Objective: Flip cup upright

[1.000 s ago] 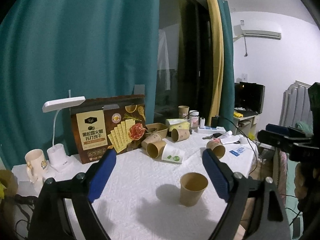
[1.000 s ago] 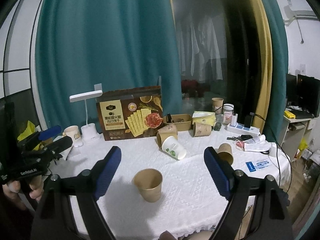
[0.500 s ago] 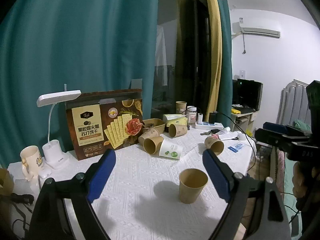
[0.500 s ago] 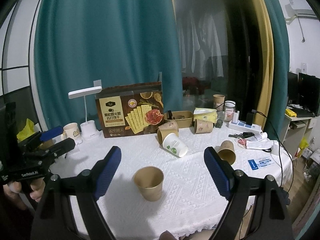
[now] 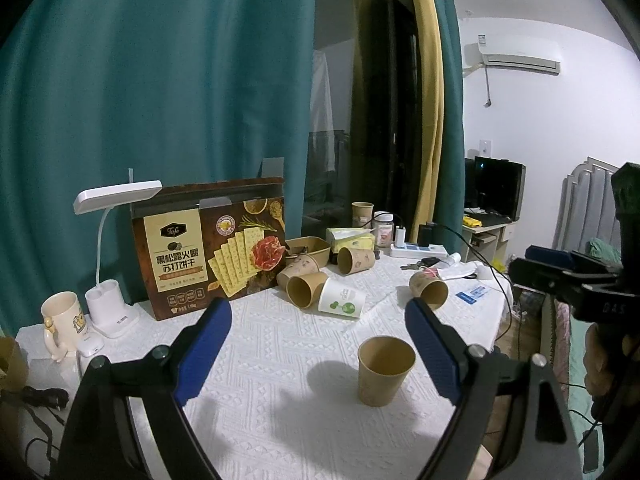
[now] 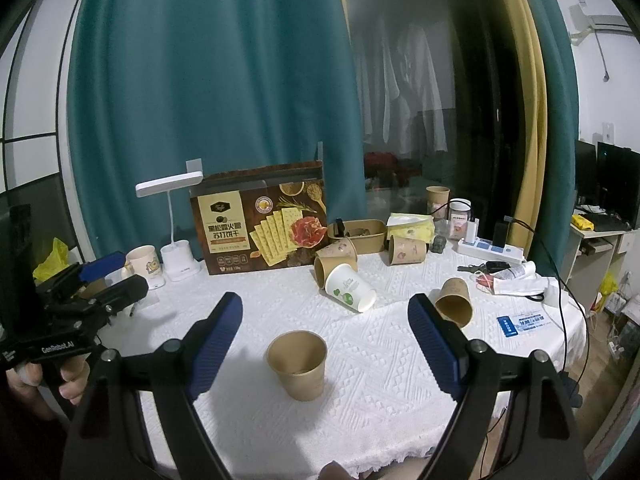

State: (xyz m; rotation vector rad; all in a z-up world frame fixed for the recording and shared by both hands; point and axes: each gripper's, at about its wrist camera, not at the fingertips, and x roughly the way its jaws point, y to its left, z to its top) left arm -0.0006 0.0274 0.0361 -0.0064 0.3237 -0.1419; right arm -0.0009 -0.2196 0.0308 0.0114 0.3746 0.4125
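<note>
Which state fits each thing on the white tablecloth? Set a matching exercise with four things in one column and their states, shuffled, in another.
Things:
1. Plain brown paper cup nearest the grippers
2. White paper cup with green print
3. Brown cracker box
4. White desk lamp

States:
A. lying on its side
B. standing behind the tipped cups
C. upright, mouth up
D. beside a cream mug

Pairs: 1-C, 2-A, 3-B, 4-D

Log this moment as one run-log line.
left gripper: open, empty | right gripper: open, empty | brown cup: upright on table | white cup: on its side
</note>
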